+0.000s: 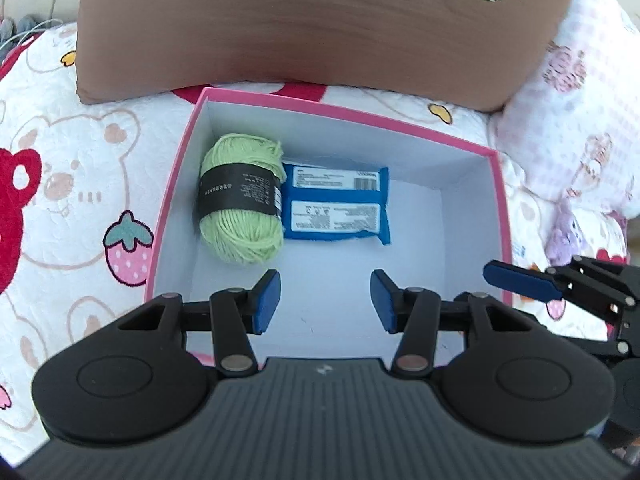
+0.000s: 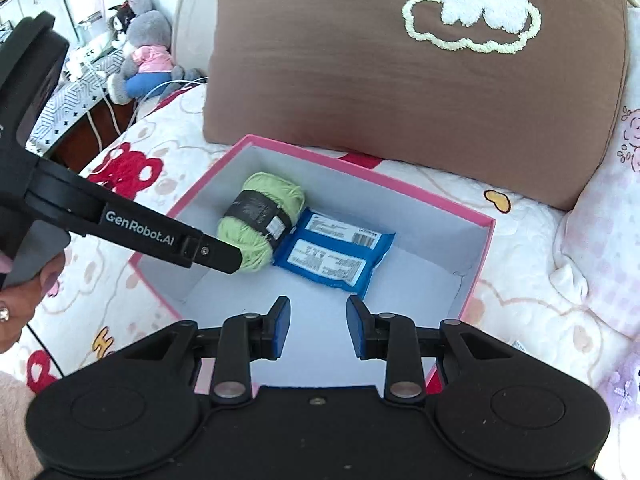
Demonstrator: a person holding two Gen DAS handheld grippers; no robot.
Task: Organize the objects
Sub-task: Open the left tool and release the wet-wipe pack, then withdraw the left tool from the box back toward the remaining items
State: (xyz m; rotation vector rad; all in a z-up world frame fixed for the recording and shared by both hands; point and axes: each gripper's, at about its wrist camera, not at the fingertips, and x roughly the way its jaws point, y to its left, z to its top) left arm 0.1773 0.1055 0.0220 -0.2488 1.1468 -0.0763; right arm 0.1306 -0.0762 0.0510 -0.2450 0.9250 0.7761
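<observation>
Left of centre in the pink box (image 1: 502, 208): green yarn ball (image 1: 240, 204), touching blue packet (image 1: 336, 204) on its right. Bottom centre of the left view: left gripper (image 1: 325, 300), fingers apart, nothing between. Bottom centre of the right view: right gripper (image 2: 318, 328), narrow gap, empty. Behind, across the top: brown pillow (image 2: 400, 80) on patterned bedspread (image 1: 60, 160).
</observation>
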